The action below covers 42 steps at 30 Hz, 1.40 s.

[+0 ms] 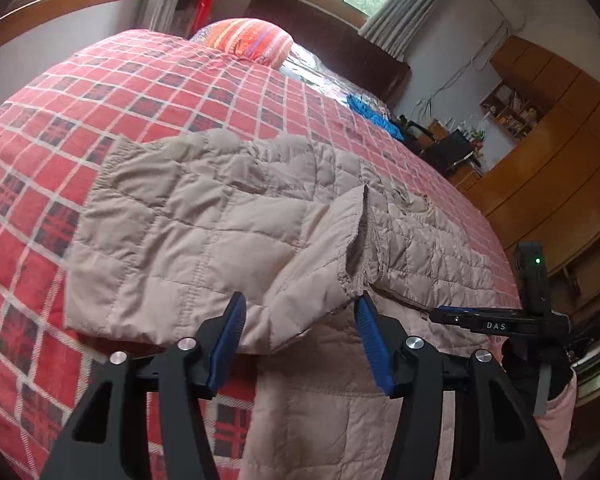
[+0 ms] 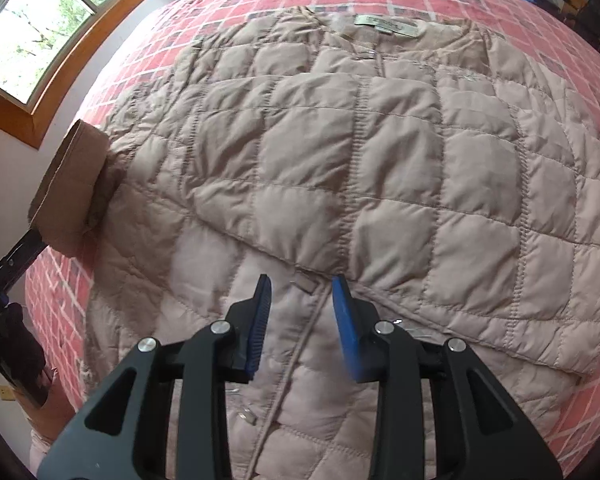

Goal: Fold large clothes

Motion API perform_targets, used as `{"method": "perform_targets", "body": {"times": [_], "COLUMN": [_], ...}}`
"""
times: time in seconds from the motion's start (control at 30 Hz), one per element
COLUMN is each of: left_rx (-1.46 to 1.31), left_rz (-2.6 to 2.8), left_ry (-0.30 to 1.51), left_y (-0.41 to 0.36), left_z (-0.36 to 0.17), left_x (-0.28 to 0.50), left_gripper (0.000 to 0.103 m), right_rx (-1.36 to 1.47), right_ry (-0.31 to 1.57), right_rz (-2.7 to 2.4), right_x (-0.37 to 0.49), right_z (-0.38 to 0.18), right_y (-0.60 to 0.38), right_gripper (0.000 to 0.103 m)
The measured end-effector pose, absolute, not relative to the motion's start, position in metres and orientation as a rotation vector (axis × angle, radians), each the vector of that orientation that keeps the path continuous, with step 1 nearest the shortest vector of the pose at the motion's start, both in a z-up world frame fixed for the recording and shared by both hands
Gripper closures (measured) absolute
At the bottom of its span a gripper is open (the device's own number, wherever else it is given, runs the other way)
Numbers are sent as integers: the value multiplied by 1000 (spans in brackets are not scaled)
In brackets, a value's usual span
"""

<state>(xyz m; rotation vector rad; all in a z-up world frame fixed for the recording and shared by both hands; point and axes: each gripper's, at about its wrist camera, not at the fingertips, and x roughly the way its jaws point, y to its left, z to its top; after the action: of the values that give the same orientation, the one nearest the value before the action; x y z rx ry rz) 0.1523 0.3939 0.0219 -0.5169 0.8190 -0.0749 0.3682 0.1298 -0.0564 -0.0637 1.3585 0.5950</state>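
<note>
A beige quilted jacket (image 2: 340, 152) lies spread on a red plaid bed (image 1: 140, 80), both the left gripper (image 1: 300, 320) and the right gripper (image 2: 300, 304) hovering open and empty; its slippery, puffy sleeve (image 1: 308, 248) may slide back unfolded.

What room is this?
Most likely a bedroom: a big bed under a red plaid blanket, a striped pillow by the dark headboard, and a wooden wardrobe.

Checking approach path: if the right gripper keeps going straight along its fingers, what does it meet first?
Probably the quilted jacket. The right gripper is open, its fingers aimed at the diagonal edge of the folded panel near a small fabric tab. Depth is unclear, so contact distance can't be judged.
</note>
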Motion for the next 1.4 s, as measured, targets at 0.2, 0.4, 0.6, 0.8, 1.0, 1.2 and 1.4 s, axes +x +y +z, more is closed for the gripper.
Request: {"method": "perform_targets", "body": {"times": [0.2,0.4,0.6,0.8,1.0,1.2,1.4], "left_rx": [-599,-670,-707,-728,-724,-633,-534], "left_rz": [116,221,174,177,152,48,-16], "left_ry": [786,882,905,898,843,774,792], "left_y": [474,512,505,494,473,416,343], "left_z": [16,-26,-41,-42,-17,27,33], "left_x": [125,138,148,153,147,162,203], "left_gripper": [41,41,42,84,90,93,93], "right_rx": [-53,-1,-22,-36,-23,5,21], "right_ry": [1347,1390,1422,1439,1363,1264,1216], "right_rz": [715,805,832,845,866,805,671], "right_x": [351,347,347,350,348,362,377], "right_z": [-38,-42,-54,-74,-52,-10,3], "right_y": [168,218,254,279,264,205,133], "right_gripper": [63,58,58,84,96,96,96]}}
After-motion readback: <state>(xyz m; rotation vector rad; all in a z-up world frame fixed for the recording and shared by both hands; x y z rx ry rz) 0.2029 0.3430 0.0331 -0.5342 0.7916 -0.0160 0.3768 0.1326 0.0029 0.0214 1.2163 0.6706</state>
